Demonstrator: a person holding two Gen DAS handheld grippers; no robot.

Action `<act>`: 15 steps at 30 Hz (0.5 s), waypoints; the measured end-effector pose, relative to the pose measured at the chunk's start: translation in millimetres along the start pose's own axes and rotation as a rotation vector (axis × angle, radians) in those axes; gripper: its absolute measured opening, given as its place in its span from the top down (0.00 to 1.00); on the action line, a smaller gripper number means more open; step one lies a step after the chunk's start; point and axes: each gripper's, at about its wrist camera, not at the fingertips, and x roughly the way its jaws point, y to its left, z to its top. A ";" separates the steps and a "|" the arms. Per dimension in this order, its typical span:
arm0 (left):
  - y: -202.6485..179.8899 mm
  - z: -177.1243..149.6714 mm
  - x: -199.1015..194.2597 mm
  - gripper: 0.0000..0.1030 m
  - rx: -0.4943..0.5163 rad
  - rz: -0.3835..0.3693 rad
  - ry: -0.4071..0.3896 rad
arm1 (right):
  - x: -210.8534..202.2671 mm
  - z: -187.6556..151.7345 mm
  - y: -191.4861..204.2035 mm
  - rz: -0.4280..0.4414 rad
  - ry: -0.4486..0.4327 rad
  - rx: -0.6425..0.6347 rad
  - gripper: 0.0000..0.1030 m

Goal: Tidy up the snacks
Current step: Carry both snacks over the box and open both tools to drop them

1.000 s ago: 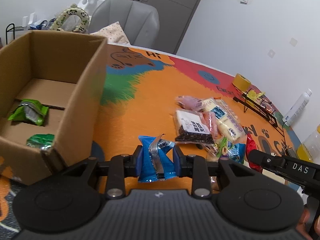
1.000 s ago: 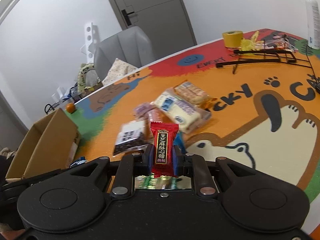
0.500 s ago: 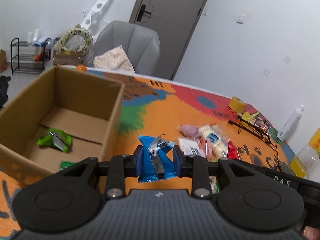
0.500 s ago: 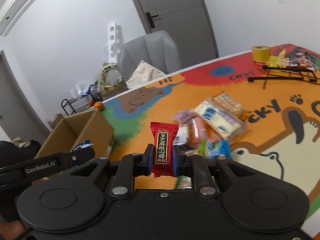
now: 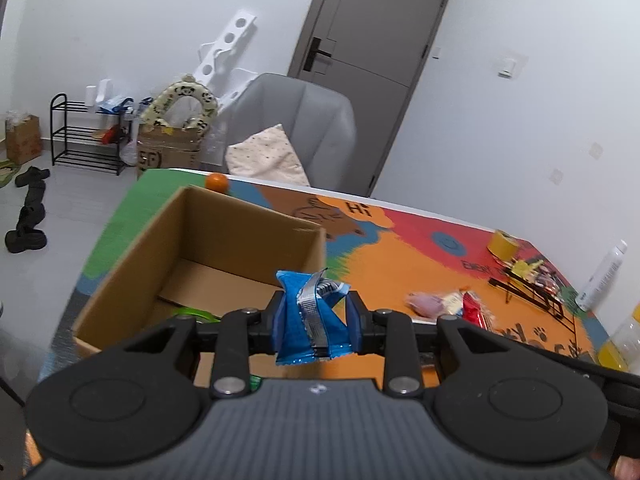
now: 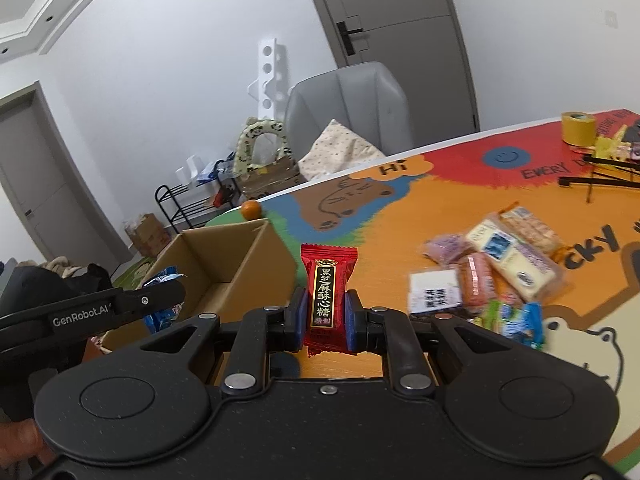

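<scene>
Left gripper (image 5: pixel 314 326): pinched on a crumpled blue snack packet (image 5: pixel 310 316), carried over the near edge of the cardboard box (image 5: pixel 224 232).
Right gripper (image 6: pixel 323 320): clamped on an upright red candy (image 6: pixel 328 296), beside the box.
Remaining snacks (image 6: pixel 492 272): piled on the table.
Risk: the packets could be dropped outside the box if released short of the opening.
Risk: the grippers could be knocked together at the box.

White walls, a grey-brown door (image 5: pixel 368 76) with dark handle. Grey armchair (image 5: pixel 296 128) holding a dotted cushion (image 5: pixel 266 156). Black wire shoe rack (image 5: pixel 84 136) on pale grey floor (image 5: pixel 68 208).
</scene>
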 end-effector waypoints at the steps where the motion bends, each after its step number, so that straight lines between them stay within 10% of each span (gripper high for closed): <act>1: 4.0 1.7 -0.1 0.71 -0.003 0.005 -0.001 | 2.1 1.0 4.0 0.006 0.002 -0.005 0.83; 15: 48.9 20.3 20.4 0.71 -0.012 0.061 0.004 | 40.6 10.8 50.7 0.070 0.034 -0.068 0.83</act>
